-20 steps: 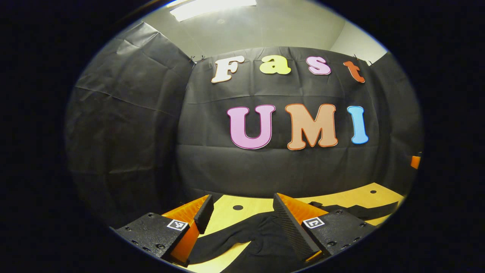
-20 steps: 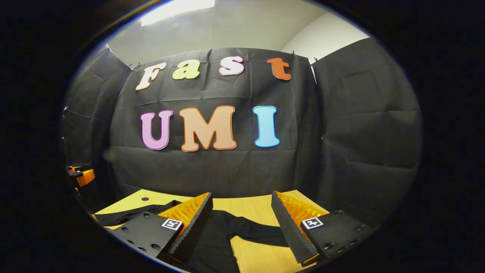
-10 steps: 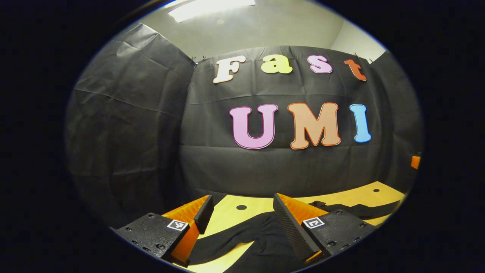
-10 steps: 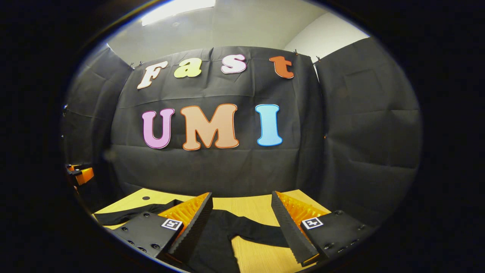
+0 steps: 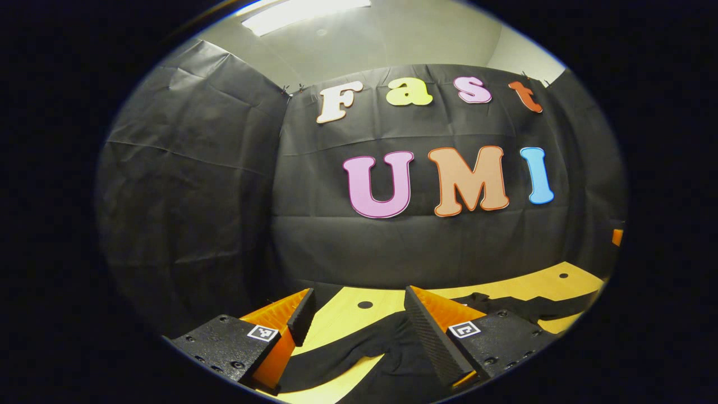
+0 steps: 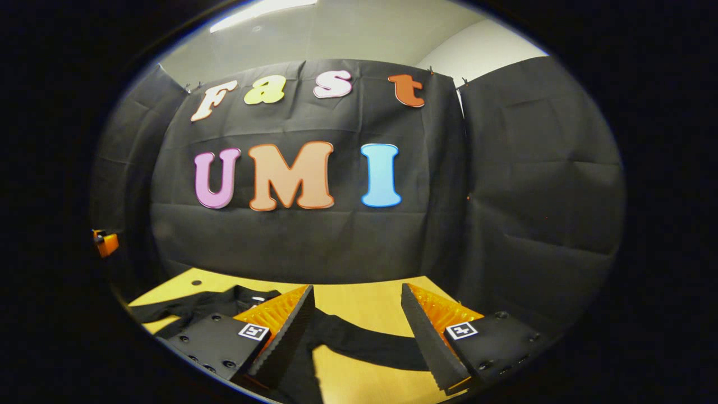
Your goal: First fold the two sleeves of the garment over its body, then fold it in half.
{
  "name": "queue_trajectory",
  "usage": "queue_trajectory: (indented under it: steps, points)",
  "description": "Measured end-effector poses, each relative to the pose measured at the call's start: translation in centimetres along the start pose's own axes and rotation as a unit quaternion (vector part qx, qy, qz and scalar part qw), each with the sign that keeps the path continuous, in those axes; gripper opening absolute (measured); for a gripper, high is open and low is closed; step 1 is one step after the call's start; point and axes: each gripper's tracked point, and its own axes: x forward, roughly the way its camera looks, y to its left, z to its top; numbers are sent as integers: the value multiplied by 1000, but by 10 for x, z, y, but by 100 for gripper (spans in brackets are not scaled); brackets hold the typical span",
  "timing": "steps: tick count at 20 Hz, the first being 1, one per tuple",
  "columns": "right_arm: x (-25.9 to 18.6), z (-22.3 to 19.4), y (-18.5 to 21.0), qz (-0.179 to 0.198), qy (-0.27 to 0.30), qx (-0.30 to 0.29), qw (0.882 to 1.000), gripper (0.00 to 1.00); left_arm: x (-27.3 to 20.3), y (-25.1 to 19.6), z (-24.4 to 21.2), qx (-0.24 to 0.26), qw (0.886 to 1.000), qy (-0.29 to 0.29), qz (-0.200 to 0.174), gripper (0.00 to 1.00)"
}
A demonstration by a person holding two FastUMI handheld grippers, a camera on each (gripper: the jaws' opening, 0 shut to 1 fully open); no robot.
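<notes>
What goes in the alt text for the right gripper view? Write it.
The right tongs hang open above a black garment spread on a wooden table, one sleeve stretching between the fingers. Black cloth walls the booth behind.

left gripper (image 5: 356,314): black screwed mounts (square tags) | right gripper (image 6: 356,314): serrated wedge jaws

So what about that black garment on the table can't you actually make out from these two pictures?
- Left gripper view: the garment runs behind the left gripper and off the bottom edge, so its hem is hidden.
- Right gripper view: the sleeve passes behind a finger, hiding its cuff.
- Right gripper view: the collar is too small to read.
</notes>
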Motion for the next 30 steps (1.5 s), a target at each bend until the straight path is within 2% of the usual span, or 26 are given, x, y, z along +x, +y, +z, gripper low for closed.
queue_trajectory:
  steps: [3, 5, 9, 10, 11, 17, 24, 25, 26, 27, 29, 30]
  points:
    - [26, -37, -36, -21, 42, 4, 999, 99, -4, 7, -5, 1, 1000, 7, 15, 94]
    - [49, -80, -64, -41, 88, 20, 995, 99, -5, 14, -6, 11, 999, 10, 28, 94]
    - [80, -130, -93, -59, 148, 41, 986, 99, -10, 22, -13, 23, 998, 23, 52, 94]
    - [86, -140, -100, -63, 160, 41, 984, 99, -11, 22, -16, 23, 998, 27, 57, 99]
    - [92, -157, -109, -67, 182, 39, 980, 100, -10, 23, -19, 20, 997, 35, 64, 94]
    - [106, -221, -144, -86, 268, 29, 959, 100, -13, 19, -34, 26, 996, 56, 70, 94]
    - [104, -258, -151, -89, 313, 43, 945, 100, -7, 1, -39, 46, 995, 66, 54, 94]
    - [103, -265, -149, -84, 320, 39, 943, 100, -6, -1, -41, 49, 995, 66, 52, 100]
    - [101, -267, -147, -79, 327, 33, 941, 100, -5, -3, -40, 52, 995, 67, 50, 100]
    - [104, -268, -146, -80, 324, 36, 942, 100, -5, -4, -40, 55, 995, 66, 48, 94]
    - [104, -268, -143, -76, 324, 53, 941, 98, -5, -7, -40, 56, 995, 65, 43, 94]
    - [104, -267, -142, -77, 321, 56, 942, 96, -6, -9, -40, 56, 995, 65, 41, 100]
